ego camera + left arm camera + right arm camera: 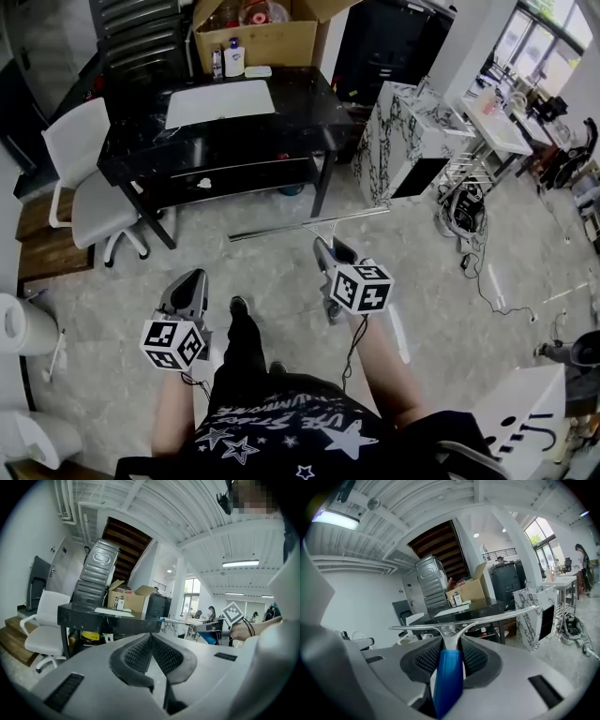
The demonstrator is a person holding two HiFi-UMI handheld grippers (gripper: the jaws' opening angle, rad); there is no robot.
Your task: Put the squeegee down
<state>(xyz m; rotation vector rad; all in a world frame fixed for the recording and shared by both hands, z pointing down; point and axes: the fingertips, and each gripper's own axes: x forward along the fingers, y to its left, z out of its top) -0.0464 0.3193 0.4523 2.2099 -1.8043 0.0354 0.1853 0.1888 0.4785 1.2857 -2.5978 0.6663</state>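
My right gripper (451,645) is shut on a squeegee's blue handle (447,681); its long metal blade (464,620) stretches crosswise just beyond the jaws. In the head view the right gripper (328,247) holds the squeegee (281,229) above the floor, in front of the black table (141,150). My left gripper (194,277) hangs lower left, near the person's legs. Seen in its own view, the left gripper (151,638) has its pads closed together with nothing between them. The squeegee blade (174,619) also shows to its right there.
The black table carries a white sheet (220,101), bottles and a cardboard box (258,37) at its back. A white office chair (84,178) stands left of it. A marble-patterned cabinet (412,141) and a tangle of cables (464,211) lie to the right.
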